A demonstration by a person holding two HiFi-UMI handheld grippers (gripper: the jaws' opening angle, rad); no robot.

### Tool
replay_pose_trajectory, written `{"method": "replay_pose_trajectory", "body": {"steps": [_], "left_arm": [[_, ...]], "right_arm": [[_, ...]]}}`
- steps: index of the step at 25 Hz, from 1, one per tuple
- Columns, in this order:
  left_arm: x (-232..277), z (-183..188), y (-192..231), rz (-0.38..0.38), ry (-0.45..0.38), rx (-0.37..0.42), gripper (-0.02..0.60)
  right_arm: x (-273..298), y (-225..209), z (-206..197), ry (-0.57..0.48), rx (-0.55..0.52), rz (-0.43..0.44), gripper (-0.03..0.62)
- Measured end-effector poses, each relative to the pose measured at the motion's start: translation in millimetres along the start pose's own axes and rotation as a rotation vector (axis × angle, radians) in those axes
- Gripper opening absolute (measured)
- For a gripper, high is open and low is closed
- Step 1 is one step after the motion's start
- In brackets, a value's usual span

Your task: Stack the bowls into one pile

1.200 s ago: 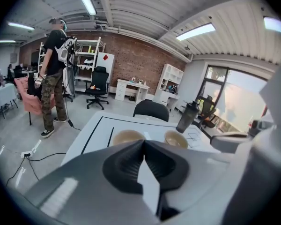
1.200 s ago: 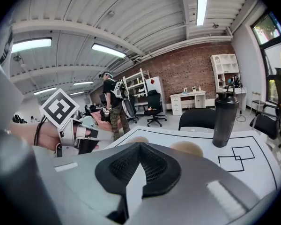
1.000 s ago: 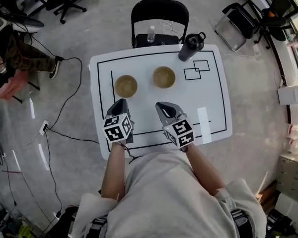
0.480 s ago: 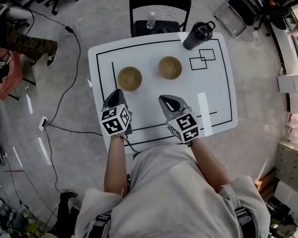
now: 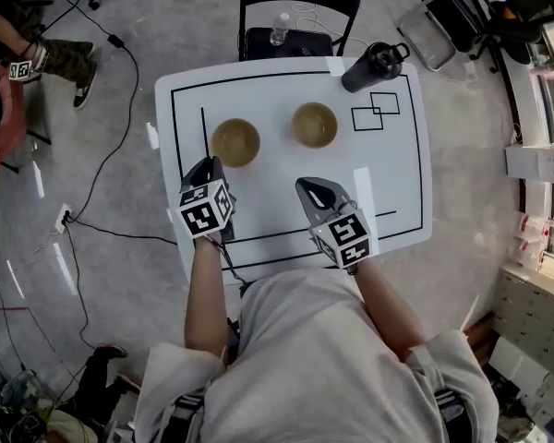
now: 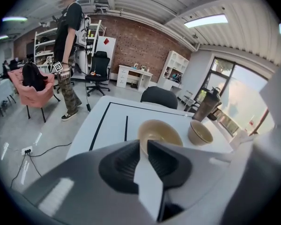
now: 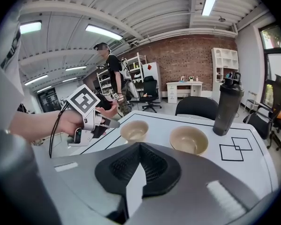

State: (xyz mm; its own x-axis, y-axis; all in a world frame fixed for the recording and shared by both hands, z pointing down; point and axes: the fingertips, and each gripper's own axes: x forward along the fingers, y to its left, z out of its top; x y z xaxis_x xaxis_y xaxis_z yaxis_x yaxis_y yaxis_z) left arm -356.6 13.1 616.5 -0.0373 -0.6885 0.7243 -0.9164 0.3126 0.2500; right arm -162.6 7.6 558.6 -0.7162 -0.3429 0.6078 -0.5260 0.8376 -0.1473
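Two tan bowls stand apart on the white table (image 5: 388, 183): the left bowl (image 5: 235, 142) (image 6: 161, 132) (image 7: 134, 130) and the right bowl (image 5: 314, 125) (image 6: 200, 132) (image 7: 188, 139). My left gripper (image 5: 210, 162) (image 6: 144, 144) points at the left bowl's near rim from just short of it. Its jaws are opening, a narrow gap shows between the tips, and nothing is between them. My right gripper (image 5: 305, 188) (image 7: 139, 145) hovers over the table nearer me, below the right bowl. Its tips meet with nothing in them.
A black shaker bottle (image 5: 374, 65) (image 7: 227, 102) stands at the table's far right corner beside two drawn squares (image 5: 374, 113). A black chair (image 5: 300, 7) sits behind the table. A person (image 6: 68, 55) stands off to the left, and cables (image 5: 102, 183) lie on the floor.
My left gripper has moved forward and down, closer to the left bowl's near rim. The right gripper has sunk a little. Both bowls stay where they were.
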Motion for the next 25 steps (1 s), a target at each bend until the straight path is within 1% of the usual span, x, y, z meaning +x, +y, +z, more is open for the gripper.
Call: {"method": "replay_pose_trajectory", "body": {"steps": [1,2,4,7,9,12,14,17,19,21,25], "left_arm": [[2,-1,0,-0.005,0.010,-0.022,0.068],[5,-3,0,-0.010,0.018,-0.048,0.092],[11,-5,1,-0.012,0.028,-0.095,0.113],[17,-9,3,-0.018,0.032,-0.136,0.116],[20,-10,2,-0.036,0.035,-0.163,0.115],[26,-14,-1,-0.071,0.049,-0.225,0.114],[31,-17,-2,-0.088,0.062,-0.265,0.094],[36,-22,-3,-0.108,0.066,-0.319,0.083],[36,-23,-3,-0.101,0.069,-0.326,0.054],[35,-23,-3,-0.096,0.074,-0.312,0.015],[30,-23,-5,-0.108,0.076,-0.300,0.021]], "right_arm": [[-1,-1,0,0.000,-0.003,-0.003,0.000],[-1,-2,0,0.001,-0.006,-0.007,0.000],[-3,-5,-2,0.003,-0.009,-0.015,0.000],[-5,-7,-7,0.006,-0.004,-0.019,0.000],[-7,-10,-9,0.009,0.002,-0.026,0.000],[-10,-13,-8,0.003,0.006,-0.039,0.000],[-12,-14,-6,-0.003,-0.001,-0.047,0.000],[-14,-15,-7,-0.007,-0.001,-0.055,0.000],[-17,-17,-8,-0.008,0.000,-0.060,0.000],[-20,-18,-7,-0.012,0.000,-0.067,0.000],[-22,-17,-4,-0.020,0.000,-0.075,0.000]]}}
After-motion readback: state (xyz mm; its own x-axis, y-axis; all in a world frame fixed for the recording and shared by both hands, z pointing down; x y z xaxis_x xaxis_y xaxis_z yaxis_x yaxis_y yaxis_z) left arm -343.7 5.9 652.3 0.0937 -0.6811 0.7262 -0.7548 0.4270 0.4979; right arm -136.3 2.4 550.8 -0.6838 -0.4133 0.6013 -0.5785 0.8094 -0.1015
